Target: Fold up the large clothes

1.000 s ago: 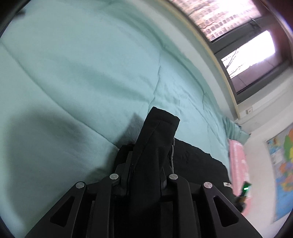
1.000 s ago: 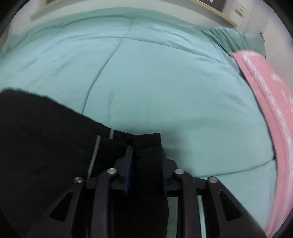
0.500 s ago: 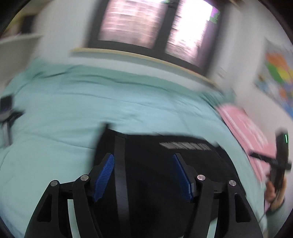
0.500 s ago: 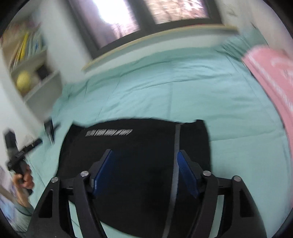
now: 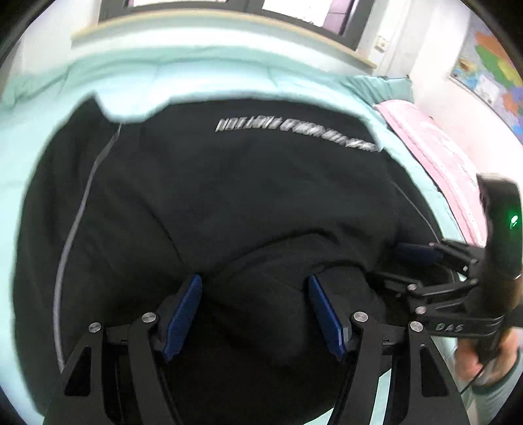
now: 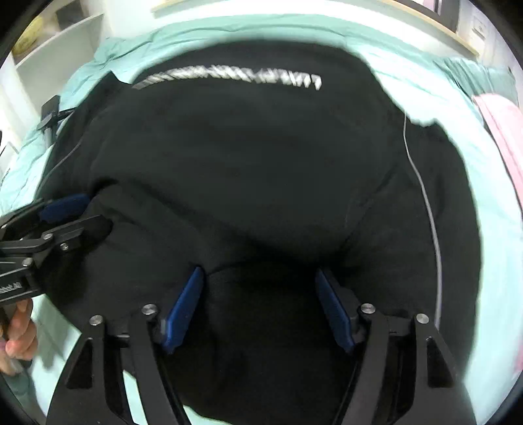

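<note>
A large black garment (image 5: 228, 202) with a line of white lettering (image 5: 294, 134) and thin grey stripes lies spread on the teal bed cover (image 5: 202, 78). My left gripper (image 5: 255, 294) hovers over its near, bunched end with blue pads apart, gripping nothing. The right gripper (image 5: 405, 264) shows at the right edge of that view, held in a hand (image 5: 474, 359). In the right wrist view my right gripper (image 6: 258, 287) is over the same dark bulge of cloth (image 6: 261, 310); its jaws are closing, but the pads do not press on it. The left gripper (image 6: 65, 215) is at the left.
A pink blanket (image 5: 434, 153) lies along the bed's right side, under a map poster (image 5: 490, 65) on the wall. A window sill (image 5: 228, 23) runs behind the bed. White shelves (image 6: 49, 49) and a small dark device (image 6: 49, 111) are at the left.
Both grippers were shut on folds of black cloth; they have let go and drawn back. The garment now lies flat, and both grippers are open over its near end.
</note>
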`<state>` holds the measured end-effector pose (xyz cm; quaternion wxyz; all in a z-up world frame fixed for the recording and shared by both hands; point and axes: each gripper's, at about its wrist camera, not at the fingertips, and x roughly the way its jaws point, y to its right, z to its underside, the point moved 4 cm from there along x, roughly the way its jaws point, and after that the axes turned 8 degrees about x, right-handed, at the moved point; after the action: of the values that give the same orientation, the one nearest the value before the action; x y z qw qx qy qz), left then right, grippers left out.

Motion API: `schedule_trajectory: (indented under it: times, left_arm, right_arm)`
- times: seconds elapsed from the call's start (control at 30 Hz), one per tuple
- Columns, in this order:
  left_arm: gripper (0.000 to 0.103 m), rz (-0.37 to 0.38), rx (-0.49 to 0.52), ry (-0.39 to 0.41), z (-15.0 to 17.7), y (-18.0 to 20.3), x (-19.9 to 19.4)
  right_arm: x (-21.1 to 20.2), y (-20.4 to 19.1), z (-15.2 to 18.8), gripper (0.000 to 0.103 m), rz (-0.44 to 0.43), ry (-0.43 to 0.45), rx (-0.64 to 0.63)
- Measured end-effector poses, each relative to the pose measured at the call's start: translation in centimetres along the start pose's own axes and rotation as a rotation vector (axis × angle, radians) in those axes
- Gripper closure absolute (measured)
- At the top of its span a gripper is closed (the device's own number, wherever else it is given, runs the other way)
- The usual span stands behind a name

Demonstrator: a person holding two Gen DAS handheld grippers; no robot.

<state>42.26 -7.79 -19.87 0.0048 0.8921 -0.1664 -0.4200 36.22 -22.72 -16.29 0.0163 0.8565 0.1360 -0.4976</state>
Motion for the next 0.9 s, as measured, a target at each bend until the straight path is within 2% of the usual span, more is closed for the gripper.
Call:
schedule_trajectory:
  times: [0.1, 0.13, 0.17, 0.2, 0.23, 0.27, 0.3, 0.33, 0.4, 0.47, 0.57, 0.67, 0.73, 0.77, 0.8, 0.87, 0.9]
  left_arm:
    - [0.034, -0.042, -0.001, 0.106, -3.2, -0.2, -2.4]
    - [0.032, -0.054, -0.023, 0.113, -4.4, -0.4, -2.3]
    - [0.029, -0.035, -0.074, 0.082, -5.5, -1.2, -1.3]
    - [0.029, 0.009, -0.118, 0.046, -6.0, -1.9, -0.3]
    - [0.029, 0.105, -0.208, -0.024, -6.1, -2.9, 1.8]
    - [0.029, 0.148, -0.274, -0.069, -6.4, -3.9, 3.4]
    - [0.029, 0.166, -0.312, -0.096, -6.2, -4.6, 5.1]
    - [0.029, 0.161, -0.299, -0.106, -6.2, -4.7, 5.8]
    - [0.029, 0.127, -0.287, -0.115, -6.0, -4.8, 7.2]
    - [0.029, 0.093, -0.307, -0.074, -5.2, -4.5, 7.5]
    - [0.029, 0.006, -0.225, -0.068, -5.0, -3.6, 8.7]
    - [0.029, -0.027, -0.172, -0.01, -4.5, -2.7, 7.0]
    - [0.029, -0.074, -0.185, 0.1, -3.0, -2.8, 3.8]
    - [0.029, -0.089, -0.195, 0.146, -2.4, -2.9, 2.2]
    - [0.029, -0.069, -0.205, 0.192, -1.4, -3.1, -0.1]
    - [0.029, 0.006, -0.212, 0.209, 0.1, -3.6, -2.8]
    - [0.029, 0.019, -0.207, 0.202, 0.6, -3.7, -4.0]
  right_arm:
    - [-3.8, -1.0, -4.0, 0.04, 0.027, 0.196, -0.024]
    - [-4.0, -1.1, -5.6, 0.04, 0.062, 0.235, -0.013]
    - [-3.3, -0.9, -6.9, 0.039, 0.071, 0.216, 0.003]
    - [-1.5, -0.7, -8.5, 0.04, 0.039, 0.15, 0.046]
    - [0.1, -0.4, -9.3, 0.042, 0.004, 0.101, 0.08]
    - [2.4, 0.0, -10.0, 0.043, -0.023, 0.033, 0.106]
    - [5.7, 0.2, -10.2, 0.043, -0.021, -0.061, 0.113]
    - [7.5, 0.5, -10.2, 0.042, -0.009, -0.097, 0.105]
    - [9.6, 0.6, -10.1, 0.04, -0.006, -0.087, 0.084]
    - [10.0, 0.8, -9.7, 0.038, -0.028, -0.043, 0.106]
    - [9.8, 0.4, -8.8, 0.038, -0.02, 0.02, 0.1]
    - [8.9, 0.3, -8.2, 0.038, -0.016, 0.059, 0.112]
    - [7.3, 0.6, -7.3, 0.036, -0.075, 0.031, 0.162]
    - [6.1, 0.9, -6.8, 0.034, -0.138, 0.01, 0.189]
    - [4.8, 1.3, -6.2, 0.034, -0.203, -0.001, 0.207]
    - [1.8, 2.4, -4.8, 0.034, -0.289, -0.008, 0.233]
    - [0.6, 3.0, -4.0, 0.034, -0.323, -0.018, 0.246]
